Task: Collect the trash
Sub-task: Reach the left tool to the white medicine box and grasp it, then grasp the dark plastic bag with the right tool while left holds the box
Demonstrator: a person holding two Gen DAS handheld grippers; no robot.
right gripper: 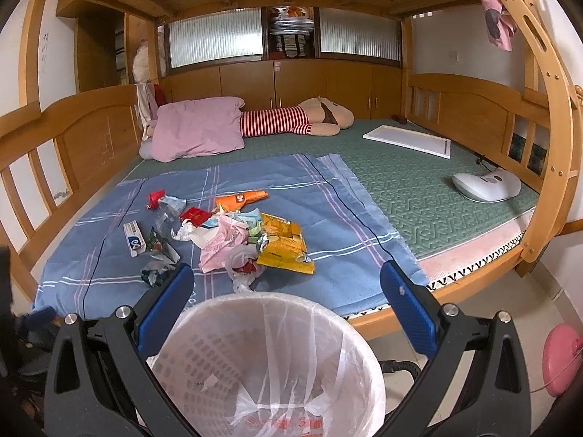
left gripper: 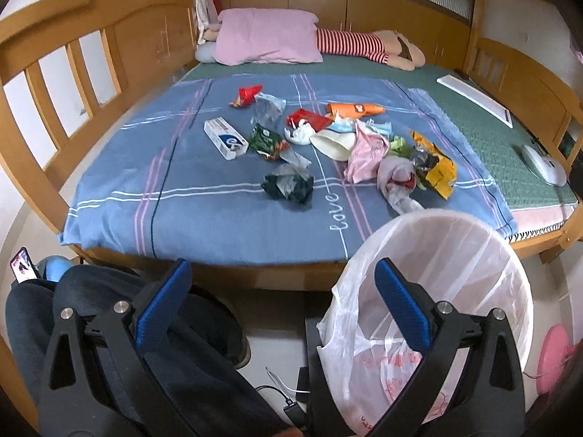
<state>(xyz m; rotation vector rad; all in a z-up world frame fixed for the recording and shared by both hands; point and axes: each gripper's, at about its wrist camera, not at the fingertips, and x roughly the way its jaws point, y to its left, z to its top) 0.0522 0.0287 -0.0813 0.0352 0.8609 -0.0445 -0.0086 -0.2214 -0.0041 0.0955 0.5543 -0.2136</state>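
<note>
- Filling the view, a wooden bed carries a blue plaid sheet.
- A white lined bin stands at 6 o'clock, below the bed's edge.
- Scattered trash lies mid-sheet, toward 12 o'clock from the bin.
- The left gripper and the right gripper are both spread wide, holding nothing.

Counts: 1 waste basket with 1 plastic liner bag; 1 blue sheet on 1 bed. Trash on sheet: 1 white box, 1 orange wrapper, 1 yellow snack bag, 2 red wrappers; the rest is a tangled heap, exact count unclear. Also 1 pink pillow, 1 striped plush toy, 1 white board.
</note>
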